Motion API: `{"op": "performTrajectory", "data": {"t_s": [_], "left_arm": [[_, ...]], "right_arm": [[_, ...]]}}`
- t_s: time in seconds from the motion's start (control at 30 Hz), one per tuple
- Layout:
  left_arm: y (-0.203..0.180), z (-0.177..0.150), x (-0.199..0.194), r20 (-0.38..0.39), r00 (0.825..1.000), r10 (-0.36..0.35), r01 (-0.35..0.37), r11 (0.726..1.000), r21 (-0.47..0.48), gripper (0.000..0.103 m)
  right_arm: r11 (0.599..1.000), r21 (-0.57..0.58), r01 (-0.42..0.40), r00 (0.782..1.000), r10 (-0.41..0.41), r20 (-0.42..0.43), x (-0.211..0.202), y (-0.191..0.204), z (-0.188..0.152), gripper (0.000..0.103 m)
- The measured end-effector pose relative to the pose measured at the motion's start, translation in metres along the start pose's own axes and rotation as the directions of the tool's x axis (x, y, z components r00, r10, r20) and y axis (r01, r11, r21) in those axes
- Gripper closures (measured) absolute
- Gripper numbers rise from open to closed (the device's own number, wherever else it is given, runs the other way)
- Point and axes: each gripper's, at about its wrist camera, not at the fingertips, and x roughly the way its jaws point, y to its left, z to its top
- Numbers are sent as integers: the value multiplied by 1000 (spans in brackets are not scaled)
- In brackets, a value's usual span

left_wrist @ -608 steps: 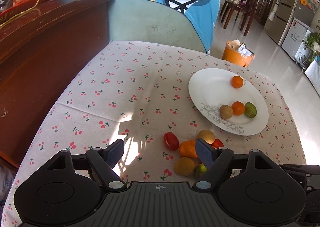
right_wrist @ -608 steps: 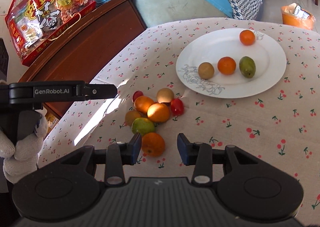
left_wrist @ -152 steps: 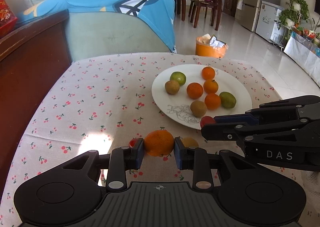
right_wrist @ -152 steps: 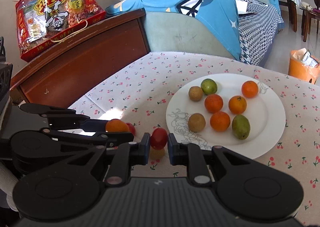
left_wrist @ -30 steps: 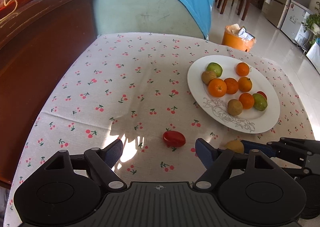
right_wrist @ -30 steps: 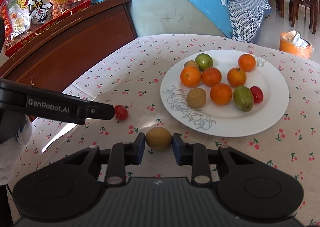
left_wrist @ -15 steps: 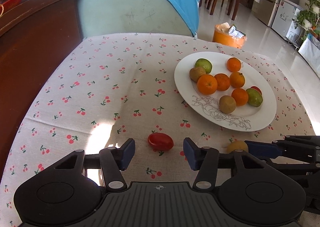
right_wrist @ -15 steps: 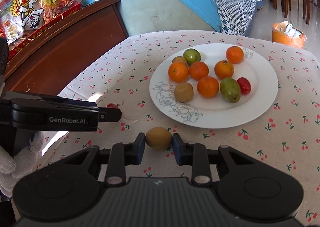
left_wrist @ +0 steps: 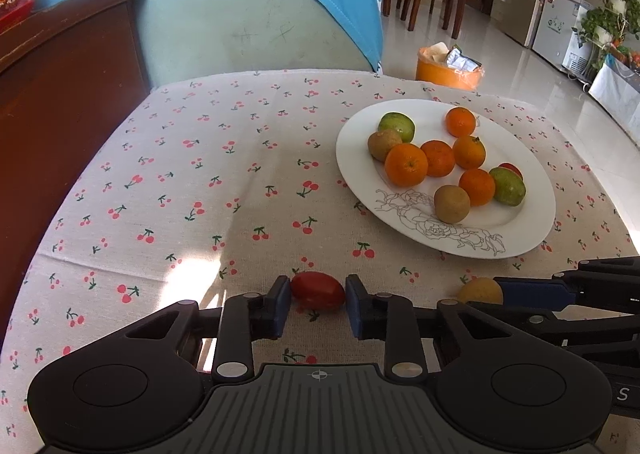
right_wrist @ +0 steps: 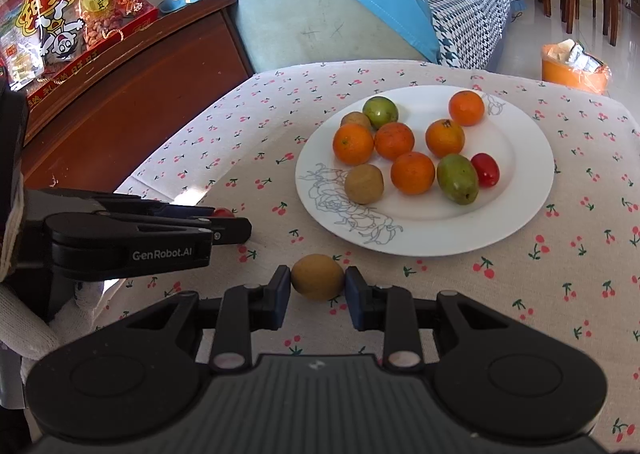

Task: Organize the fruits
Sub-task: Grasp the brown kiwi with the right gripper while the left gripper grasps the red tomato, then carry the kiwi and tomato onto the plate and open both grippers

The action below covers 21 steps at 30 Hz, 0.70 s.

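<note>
My left gripper (left_wrist: 317,298) is shut on a small red tomato (left_wrist: 318,289) low over the cherry-print tablecloth. My right gripper (right_wrist: 317,286) is shut on a brown-yellow round fruit (right_wrist: 317,282) just in front of the white plate (right_wrist: 520,214). The plate (left_wrist: 532,238) holds several oranges, two green fruits, two brown fruits and a red tomato (right_wrist: 485,169). The left gripper shows from the side in the right wrist view (right_wrist: 224,224); the right gripper's fingers (left_wrist: 532,290) and its fruit (left_wrist: 480,291) show at the right of the left wrist view.
A dark wooden cabinet (right_wrist: 132,94) with a red snack bag (right_wrist: 60,22) stands at the left. A green sofa with a blue cloth (left_wrist: 256,26) is behind the table. An orange bin (left_wrist: 448,68) sits on the floor beyond the table's far edge.
My left gripper has closed its jaws on the red tomato, which lay between the open fingers half a second ago. My right gripper still holds the brown-yellow fruit, nearer the plate.
</note>
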Motion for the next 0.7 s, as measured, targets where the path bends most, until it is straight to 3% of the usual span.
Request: {"op": "performTrajectory", "data": {"t_s": [0.27,0.53,0.7], "left_arm": [[0,3,-4,3,1000,-12,12,1000,-21,77],[-8,28,-19,89,995,-51,56,997,-47,77],[-18,49,-20,137,987,-84,92,994,-52,77]], "right_arm": [[1000,19,-10,1000,9,17,-5,-4,2,73],[998,52,-19,994,13,105,-28,-14,22,73],[998,44,33,987,-39,158,-41,-30,45,73]]}}
